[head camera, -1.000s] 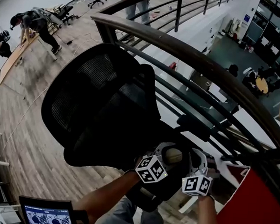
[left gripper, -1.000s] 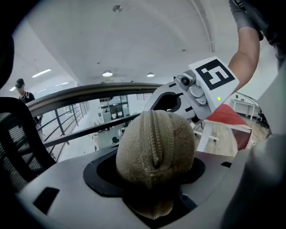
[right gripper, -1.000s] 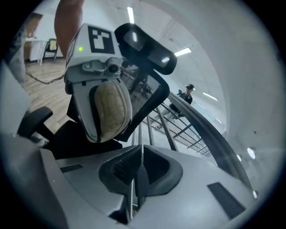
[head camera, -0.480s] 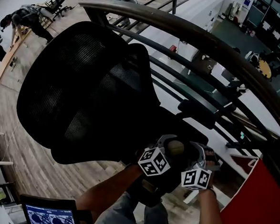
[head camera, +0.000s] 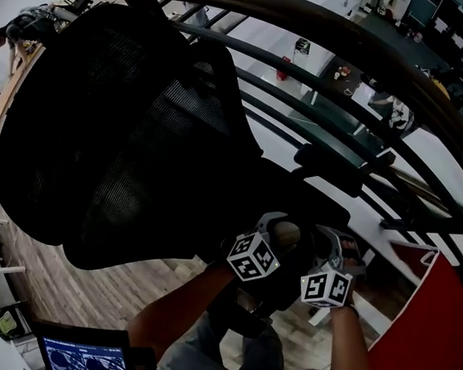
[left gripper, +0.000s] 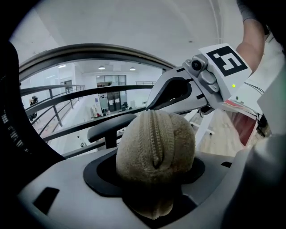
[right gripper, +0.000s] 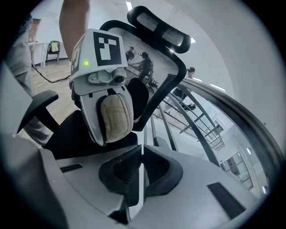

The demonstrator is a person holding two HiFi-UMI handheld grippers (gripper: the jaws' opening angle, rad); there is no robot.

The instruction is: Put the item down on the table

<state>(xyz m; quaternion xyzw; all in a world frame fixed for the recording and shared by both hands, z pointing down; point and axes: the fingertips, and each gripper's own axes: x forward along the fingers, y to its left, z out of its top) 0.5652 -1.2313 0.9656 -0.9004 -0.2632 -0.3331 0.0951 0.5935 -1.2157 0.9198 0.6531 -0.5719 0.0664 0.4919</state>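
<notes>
A beige knitted, ball-shaped item (left gripper: pixel 154 147) with a ribbed seam sits between the jaws of my left gripper (left gripper: pixel 154 179), which is shut on it. In the head view the same item (head camera: pixel 288 235) shows above the left gripper's marker cube (head camera: pixel 252 257), held in the air in front of a black chair. My right gripper (right gripper: pixel 140 172) is close beside it on the right, with its jaws together and nothing between them. From the right gripper view the left gripper (right gripper: pixel 109 112) holds the item (right gripper: pixel 115 117) upright. No table shows in any view.
A black mesh office chair (head camera: pixel 124 133) fills the left and middle of the head view, its armrest (head camera: pixel 335 176) just beyond the grippers. A curved railing (head camera: pixel 360 47) runs behind, with a lower floor below. A red panel (head camera: pixel 430 344) stands at right, a lit screen (head camera: pixel 77 359) at bottom left.
The view has swung so the chair back looms larger and sits further left. Both grippers keep nearly the same place in the picture, and the left one still holds the item.
</notes>
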